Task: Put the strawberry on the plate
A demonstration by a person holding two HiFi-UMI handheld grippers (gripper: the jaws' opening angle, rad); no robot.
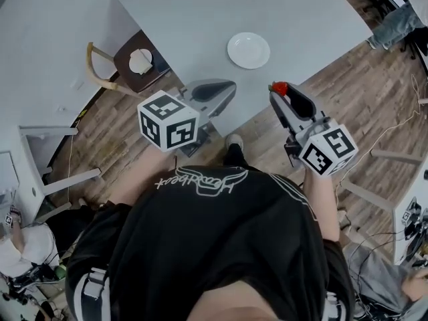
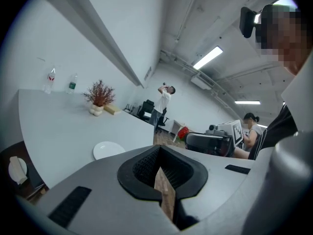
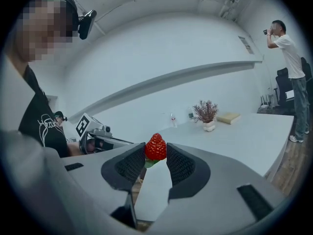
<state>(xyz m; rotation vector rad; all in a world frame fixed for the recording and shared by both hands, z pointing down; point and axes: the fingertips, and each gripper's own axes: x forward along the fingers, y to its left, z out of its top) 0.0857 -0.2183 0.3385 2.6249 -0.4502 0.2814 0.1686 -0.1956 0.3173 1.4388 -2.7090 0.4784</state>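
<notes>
Right gripper (image 3: 155, 154) jaws clenched on the strawberry (image 3: 155, 147), pinched at the tips. We see it held in the air by the near edge of the worktop (image 1: 200, 19). Plate (image 1: 249, 50) sits on the worktop, well ahead of it. Left gripper (image 2: 159, 153) jaws closed together, nothing between them, level beside the right.

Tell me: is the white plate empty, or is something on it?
Empty. The plate shows only bare white in the head view; the strawberry is clamped between the right gripper's jaws.
</notes>
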